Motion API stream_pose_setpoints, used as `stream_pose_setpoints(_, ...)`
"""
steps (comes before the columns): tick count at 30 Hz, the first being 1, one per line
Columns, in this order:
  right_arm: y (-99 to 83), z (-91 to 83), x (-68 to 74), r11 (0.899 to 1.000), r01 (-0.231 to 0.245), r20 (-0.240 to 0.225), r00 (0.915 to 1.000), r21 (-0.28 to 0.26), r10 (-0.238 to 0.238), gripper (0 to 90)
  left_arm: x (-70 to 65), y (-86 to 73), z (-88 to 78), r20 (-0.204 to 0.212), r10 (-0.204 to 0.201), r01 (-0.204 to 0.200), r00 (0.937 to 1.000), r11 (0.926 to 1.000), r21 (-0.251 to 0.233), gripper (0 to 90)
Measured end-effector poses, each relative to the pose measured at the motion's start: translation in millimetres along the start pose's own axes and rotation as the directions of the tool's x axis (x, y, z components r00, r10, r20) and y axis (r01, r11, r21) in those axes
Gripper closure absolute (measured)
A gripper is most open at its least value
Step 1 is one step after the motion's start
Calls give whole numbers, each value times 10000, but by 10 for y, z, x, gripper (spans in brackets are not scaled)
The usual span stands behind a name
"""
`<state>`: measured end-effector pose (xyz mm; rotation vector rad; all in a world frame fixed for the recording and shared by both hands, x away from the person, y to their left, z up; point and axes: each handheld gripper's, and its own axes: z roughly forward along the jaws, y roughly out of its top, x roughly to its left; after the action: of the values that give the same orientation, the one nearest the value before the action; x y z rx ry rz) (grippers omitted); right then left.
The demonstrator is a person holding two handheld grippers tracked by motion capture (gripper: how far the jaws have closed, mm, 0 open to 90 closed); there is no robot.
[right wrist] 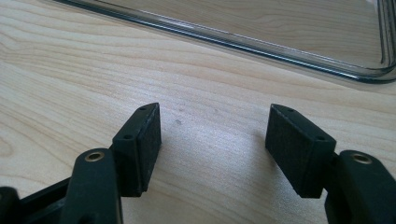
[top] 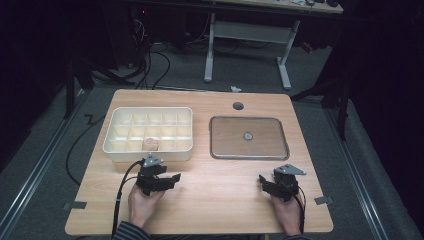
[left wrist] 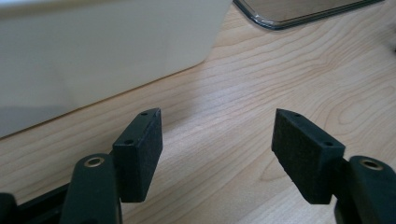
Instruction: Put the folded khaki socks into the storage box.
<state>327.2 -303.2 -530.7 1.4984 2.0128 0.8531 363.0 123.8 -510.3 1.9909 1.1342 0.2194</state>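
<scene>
Compartment box [top: 116, 145], cream plastic with a grid of cells, sits just ahead of my left gripper [top: 171, 178]; one front cell holds a small pinkish lump [top: 150, 144]. Right of it lies a clear, rimmed lid [top: 280, 150] on the pale wooden table [top: 220, 200]. Both grippers rest spread and empty, my right gripper [top: 260, 180] near the lid. I judge nothing is started; next I must reach forward.

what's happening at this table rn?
A person holds a gripper in each hand, both resting open on the wooden table with nothing held. The left gripper sits just in front of the white divided box, which has one small pinkish item in a near compartment. The right gripper is near the clear lid.
</scene>
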Motion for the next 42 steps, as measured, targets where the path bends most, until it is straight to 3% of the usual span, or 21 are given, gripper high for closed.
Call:
stream_pose_setpoints(30,0,0,0,10000,-3,-3,10000,1,3,359,5,-45,204,-762,487,-451,9959,9978,478,346)
stream_pose_setpoints(34,0,0,0,10000,-5,-3,10000,-1,5,359,7,-58,208,-830,495,-468,9953,9983,335,348)
stream_pose_setpoints(42,0,0,0,10000,2,-2,10000,-1,-2,359,-53,-101,227,-1269,1114,-1090,9856,9937,259,354)
